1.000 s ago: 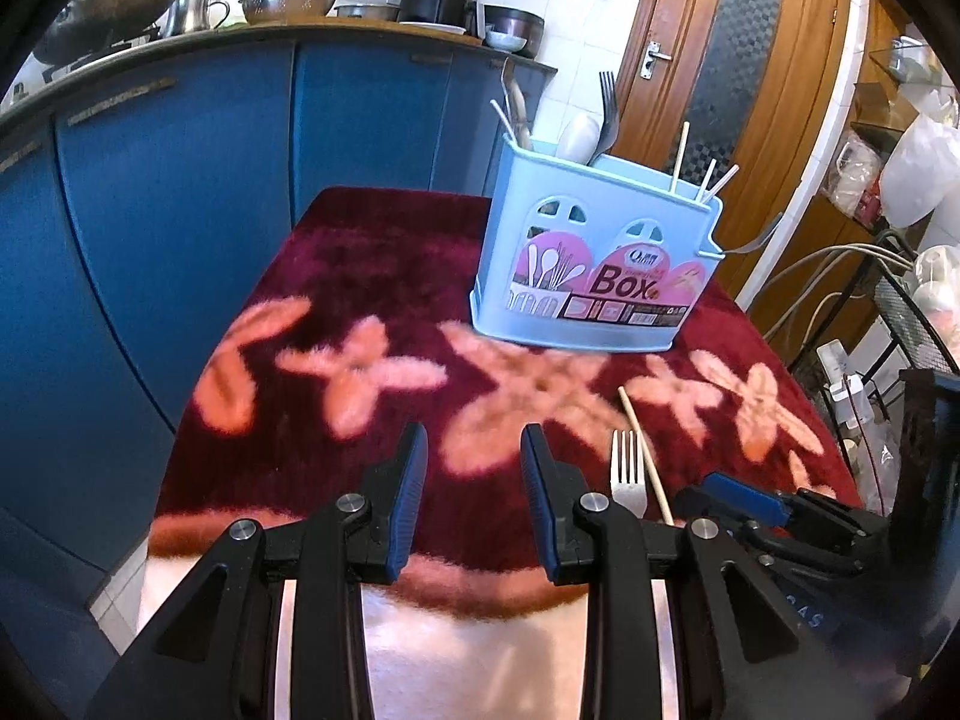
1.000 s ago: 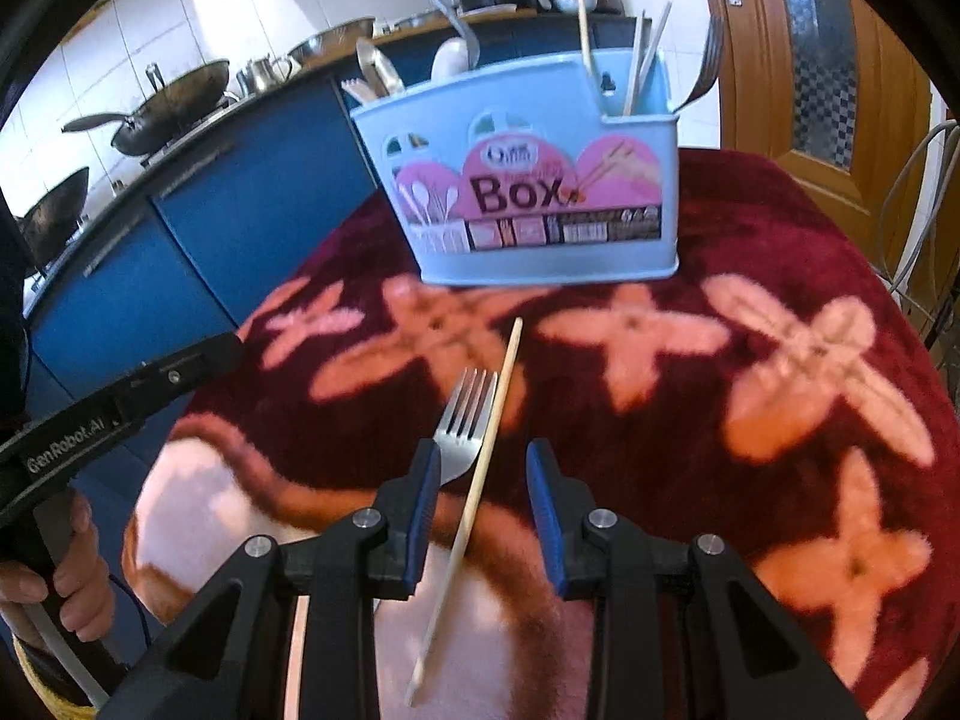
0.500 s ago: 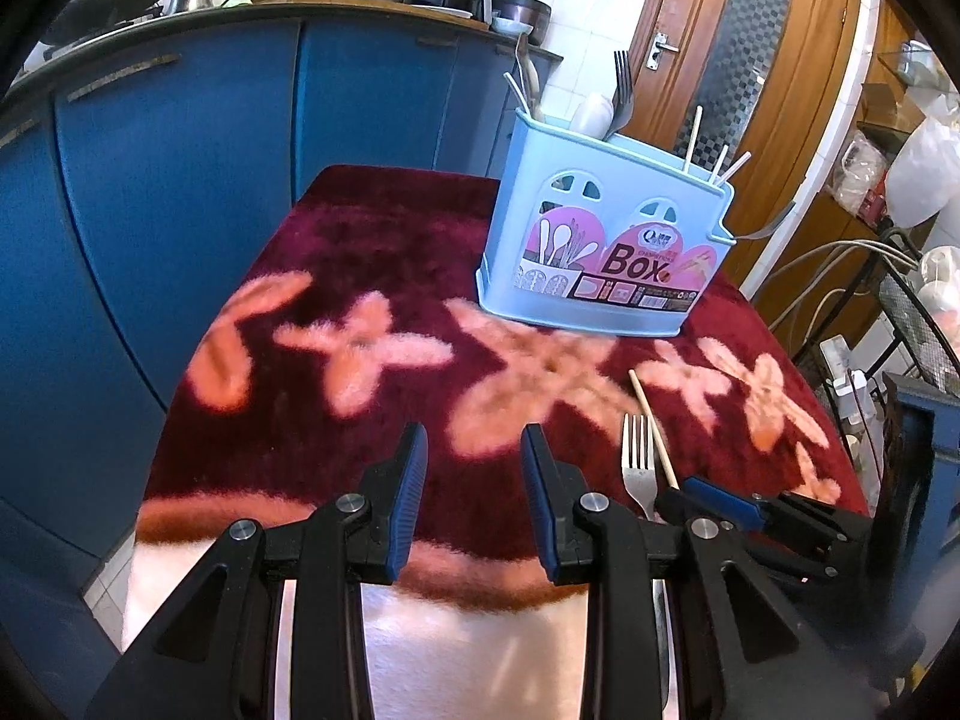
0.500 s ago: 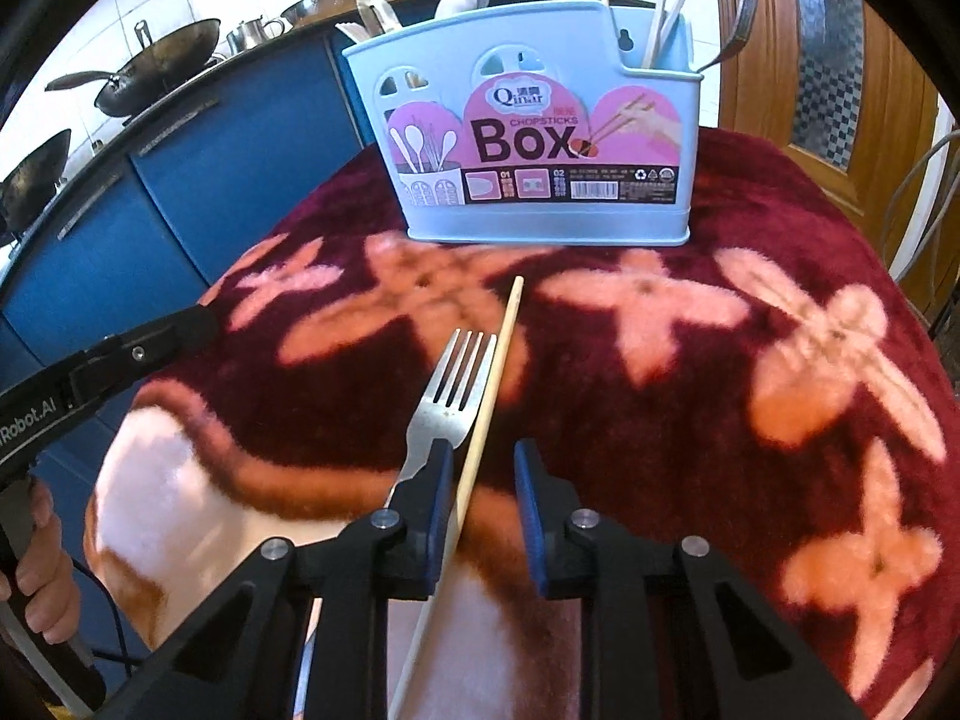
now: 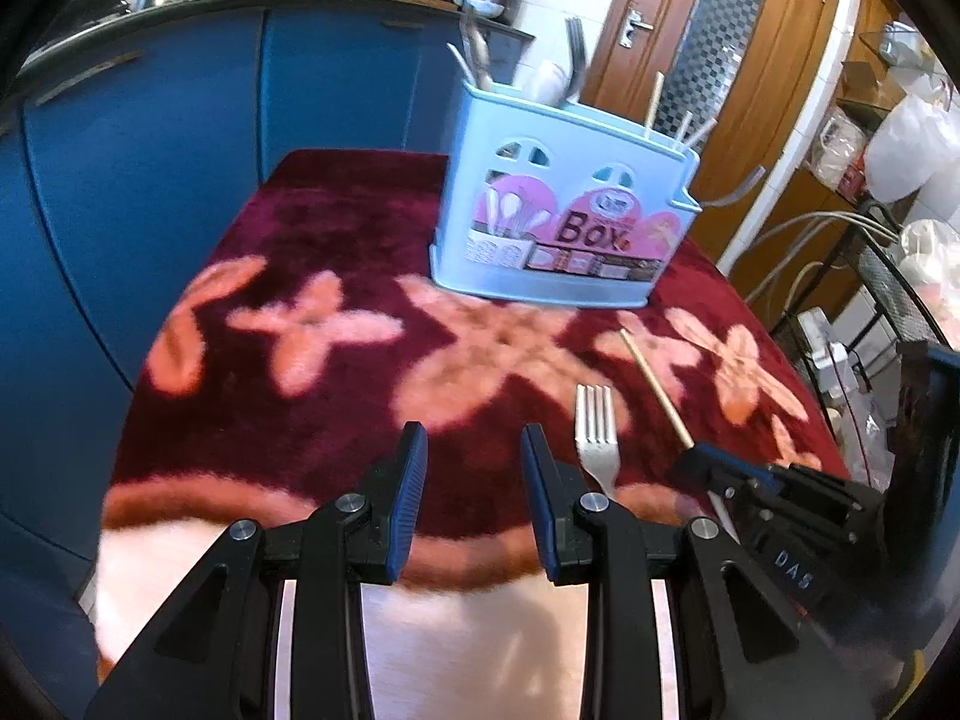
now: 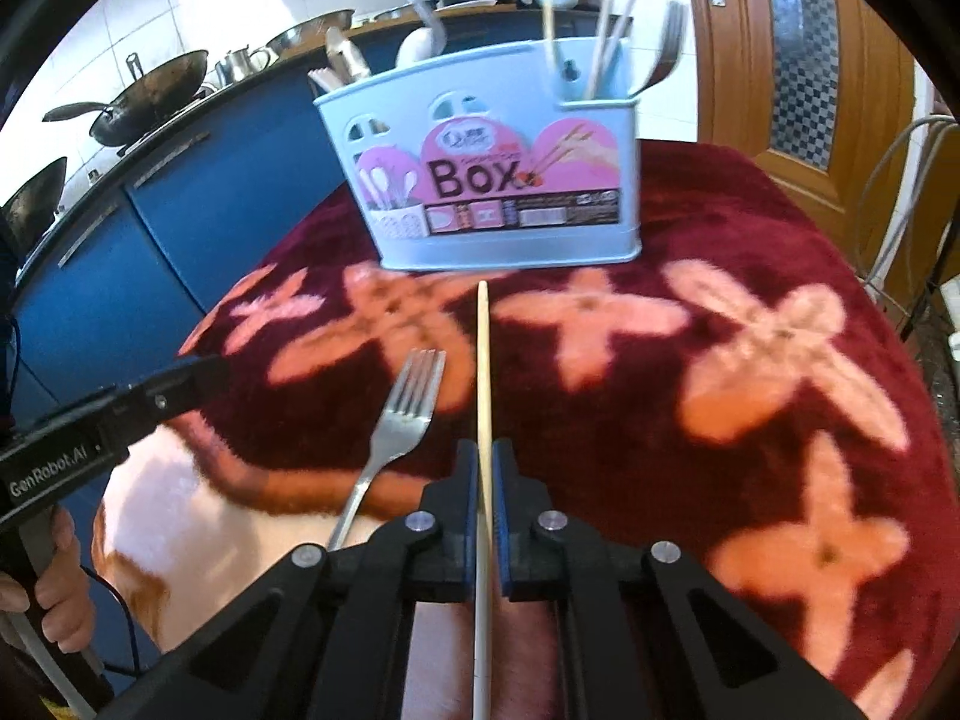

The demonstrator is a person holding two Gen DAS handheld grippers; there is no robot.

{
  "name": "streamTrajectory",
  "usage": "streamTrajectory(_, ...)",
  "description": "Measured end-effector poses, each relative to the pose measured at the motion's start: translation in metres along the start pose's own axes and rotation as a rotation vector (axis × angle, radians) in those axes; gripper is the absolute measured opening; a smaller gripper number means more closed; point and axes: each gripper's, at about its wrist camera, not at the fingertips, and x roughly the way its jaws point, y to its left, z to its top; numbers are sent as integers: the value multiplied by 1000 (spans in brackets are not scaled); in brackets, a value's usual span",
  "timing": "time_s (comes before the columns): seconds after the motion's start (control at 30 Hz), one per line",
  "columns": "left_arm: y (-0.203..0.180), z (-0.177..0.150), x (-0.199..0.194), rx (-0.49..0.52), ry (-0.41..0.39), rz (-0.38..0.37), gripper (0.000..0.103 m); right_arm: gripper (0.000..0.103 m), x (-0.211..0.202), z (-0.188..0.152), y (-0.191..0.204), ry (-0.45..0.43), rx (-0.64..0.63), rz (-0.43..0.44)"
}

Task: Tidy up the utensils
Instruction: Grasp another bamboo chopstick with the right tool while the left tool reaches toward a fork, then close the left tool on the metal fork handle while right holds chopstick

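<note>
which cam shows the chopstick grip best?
Right wrist: the chopstick runs straight between the right gripper's shut pads. Left wrist shows the chopstick only from the side, its near end disappearing behind the right gripper.

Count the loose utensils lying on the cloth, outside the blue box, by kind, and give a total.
Chopstick: 1, clamped in the right gripper
Fork: 1, lying beside it
Total: 2
</note>
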Motion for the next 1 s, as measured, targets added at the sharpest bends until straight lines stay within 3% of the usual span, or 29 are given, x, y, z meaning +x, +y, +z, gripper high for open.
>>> streamTrajectory(0.3,-22,-7,14,37,81,-60,32,6,-11,-9,-33,10,68,-38)
streamTrajectory(0.67,-57,-20,38,141,183,-91,32,7,-12,-17,-46,33,100,-11)
streamTrajectory(0.73,-62,-22,44,159,206,-82,24,7,-11,-18,-47,36,102,-5)
streamTrajectory(1.0,-62,-21,57,167,243,-81,13,10,-8,-15,-47,72,90,20)
